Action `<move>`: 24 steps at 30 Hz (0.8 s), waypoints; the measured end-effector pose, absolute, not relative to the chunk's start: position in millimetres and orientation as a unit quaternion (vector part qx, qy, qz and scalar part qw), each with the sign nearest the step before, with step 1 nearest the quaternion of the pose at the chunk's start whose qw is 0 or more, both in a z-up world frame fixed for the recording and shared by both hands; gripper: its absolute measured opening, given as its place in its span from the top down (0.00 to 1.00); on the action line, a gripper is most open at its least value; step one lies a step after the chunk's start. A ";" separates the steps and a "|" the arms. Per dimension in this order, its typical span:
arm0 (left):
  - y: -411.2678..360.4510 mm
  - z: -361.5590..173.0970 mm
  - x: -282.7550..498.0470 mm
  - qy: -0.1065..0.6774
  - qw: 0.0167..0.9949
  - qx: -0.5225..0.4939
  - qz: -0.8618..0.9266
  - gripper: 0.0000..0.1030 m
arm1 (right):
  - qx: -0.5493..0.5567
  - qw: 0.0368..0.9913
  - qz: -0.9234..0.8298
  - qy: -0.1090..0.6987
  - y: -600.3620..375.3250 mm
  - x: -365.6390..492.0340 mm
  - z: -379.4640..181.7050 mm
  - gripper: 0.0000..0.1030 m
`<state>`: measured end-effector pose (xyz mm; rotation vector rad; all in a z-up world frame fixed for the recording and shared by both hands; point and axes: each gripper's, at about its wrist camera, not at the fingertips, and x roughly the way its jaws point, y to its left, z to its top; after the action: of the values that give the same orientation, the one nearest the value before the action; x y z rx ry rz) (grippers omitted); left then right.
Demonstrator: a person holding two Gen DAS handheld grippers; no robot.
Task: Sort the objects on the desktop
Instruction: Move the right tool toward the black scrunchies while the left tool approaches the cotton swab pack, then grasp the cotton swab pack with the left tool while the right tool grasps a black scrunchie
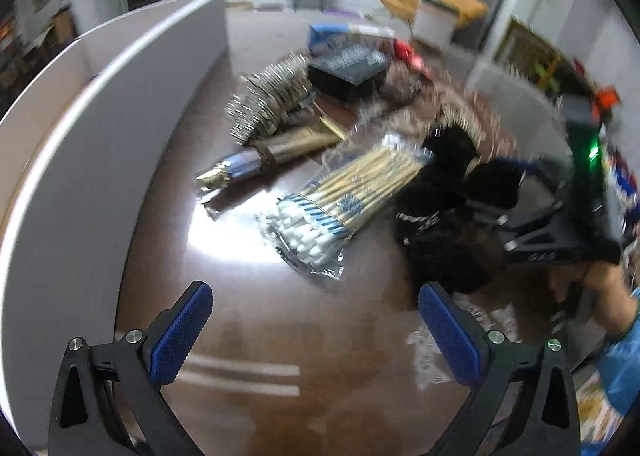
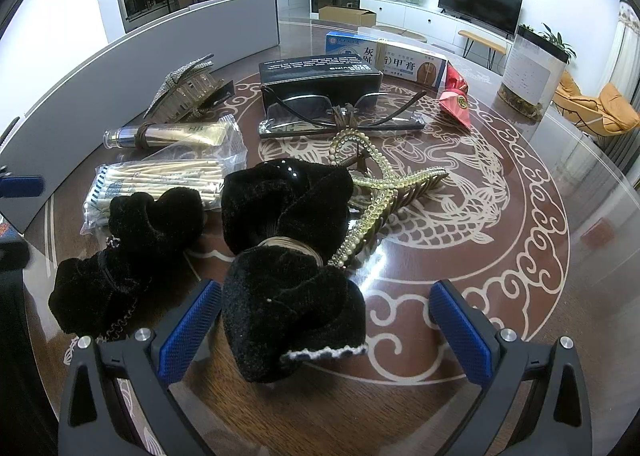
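My left gripper is open and empty above the brown table, just short of a clear bag of cotton swabs. Behind the bag lie a gold tube and a rhinestone hair claw. My right gripper is open, and a black velvet bow lies partly between its fingers, nearer the left one. A second black velvet scrunchie lies to its left. A pearl hair claw, the swab bag, glasses and a black box lie beyond.
A grey partition curves along the table's left side, also in the right wrist view. A blue-white medicine box, a red packet and a clear jar stand at the back. The right gripper's body sits at the right.
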<state>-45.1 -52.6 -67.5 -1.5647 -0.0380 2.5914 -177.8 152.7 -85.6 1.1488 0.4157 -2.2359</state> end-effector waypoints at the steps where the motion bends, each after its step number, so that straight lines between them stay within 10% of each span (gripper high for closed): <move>1: -49.6 -71.3 -52.8 0.009 0.057 -0.521 0.852 0.00 | 0.431 0.292 -0.839 0.156 152.8 -177.8 -85.5 0.00; 24: -15.0 -98.3 -144.4 0.087 0.125 -0.561 0.814 0.00 | 0.431 0.292 -0.839 0.155 153.1 -176.6 -85.2 0.00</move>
<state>-144.4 -15.0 -98.3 -1.6355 0.2543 2.3709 -176.6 153.1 -85.2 1.1491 0.4119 -2.2366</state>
